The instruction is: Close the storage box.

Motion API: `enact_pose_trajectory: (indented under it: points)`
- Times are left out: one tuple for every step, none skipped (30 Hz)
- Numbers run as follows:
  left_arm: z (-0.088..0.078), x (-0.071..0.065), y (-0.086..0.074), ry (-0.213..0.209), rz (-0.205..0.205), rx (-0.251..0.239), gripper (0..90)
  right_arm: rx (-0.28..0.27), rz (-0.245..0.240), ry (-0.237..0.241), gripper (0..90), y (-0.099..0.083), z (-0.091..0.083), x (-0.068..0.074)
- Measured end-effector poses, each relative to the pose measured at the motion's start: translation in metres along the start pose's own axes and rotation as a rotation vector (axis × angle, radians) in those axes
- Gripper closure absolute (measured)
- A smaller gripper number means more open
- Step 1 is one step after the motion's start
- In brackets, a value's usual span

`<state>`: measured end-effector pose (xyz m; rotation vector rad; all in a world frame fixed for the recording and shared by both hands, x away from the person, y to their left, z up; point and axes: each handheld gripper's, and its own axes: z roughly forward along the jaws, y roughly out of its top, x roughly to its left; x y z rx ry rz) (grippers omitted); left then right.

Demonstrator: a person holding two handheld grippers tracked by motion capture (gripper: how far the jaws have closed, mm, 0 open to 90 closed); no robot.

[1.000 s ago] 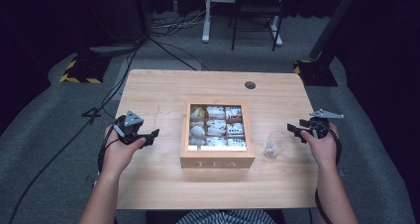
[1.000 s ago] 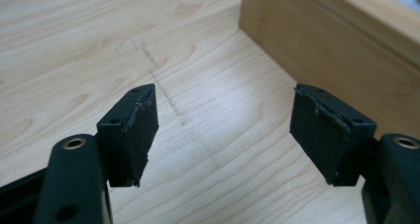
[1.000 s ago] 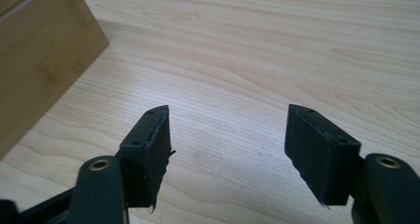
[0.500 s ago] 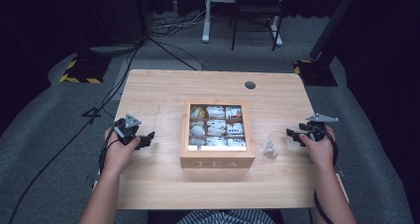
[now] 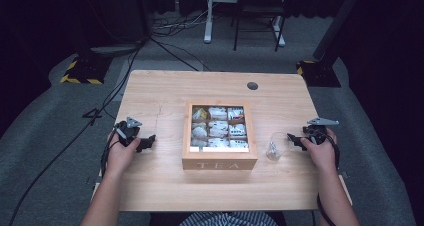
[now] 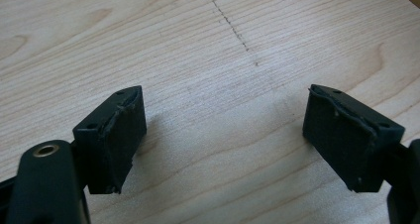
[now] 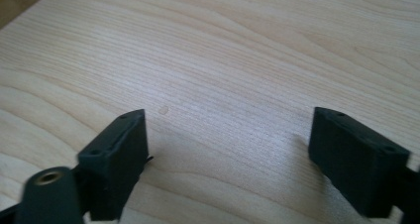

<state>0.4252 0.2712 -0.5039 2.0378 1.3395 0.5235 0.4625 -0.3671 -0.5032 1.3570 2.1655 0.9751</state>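
Tea box [image 5: 220, 158] sits at the middle of the table [image 5: 165, 86], open at the top, its nine compartments stocked with wrapped tea bags [image 5: 218, 128] and the word TEA facing the person. That placing looks deliberate: the box is within equal reach of both hands, and the open top leaves every bag free to be picked from above.

A small clear glass [image 5: 274, 146] stands just right of the box, apart from its wall, near the right gripper [image 5: 295, 140]. It seems set there to receive a bag, close enough that the trip from compartment to glass is short.

The left gripper [image 5: 145, 143] rests low over bare wood well left of the box. Its jaws have just been opening and now stand wide, with nothing between them; the left gripper view shows plain table grain between the fingers [image 6: 113, 137]. The right gripper's jaws have likewise just been opening and stand spread, holding nothing, with bare wood beyond its fingers [image 7: 117, 162]. It points toward the glass without touching it.

Both hands flank the box, jaws readied, so I judge the work has not begun: no bag is lifted and the glass looks empty, though a pale glint inside is too small to read.
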Motion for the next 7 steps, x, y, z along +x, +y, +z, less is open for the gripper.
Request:
enact_pose_trajectory:
  points:
    - [0.0000,0.0000,0.0000,-0.003,-0.007,0.002,17.3,0.006,-0.023,-0.011,13.7,0.0002,0.0008,0.0003]
    - [0.0000,0.0003,0.0001,-0.005,-0.007,0.004,17.1,0.009,-0.023,-0.015,13.0,0.0006,0.0014,0.0008]
    - [0.0001,0.0005,0.0001,-0.005,-0.007,0.003,16.8,0.009,-0.022,-0.018,12.9,0.0007,0.0016,0.0010]
    - [0.0001,0.0004,0.0001,-0.005,-0.007,0.003,16.7,0.009,-0.022,-0.018,12.8,0.0007,0.0016,0.0010]
    - [0.0001,0.0004,0.0001,-0.005,-0.007,0.004,16.7,0.009,-0.022,-0.018,12.8,0.0007,0.0016,0.0010]
    - [0.0001,0.0004,0.0001,-0.005,-0.007,0.003,16.7,0.009,-0.022,-0.018,12.8,0.0007,0.0016,0.0010]
    - [0.0001,0.0004,0.0001,-0.005,-0.007,0.004,16.7,0.009,-0.022,-0.018,12.8,0.0007,0.0016,0.0010]
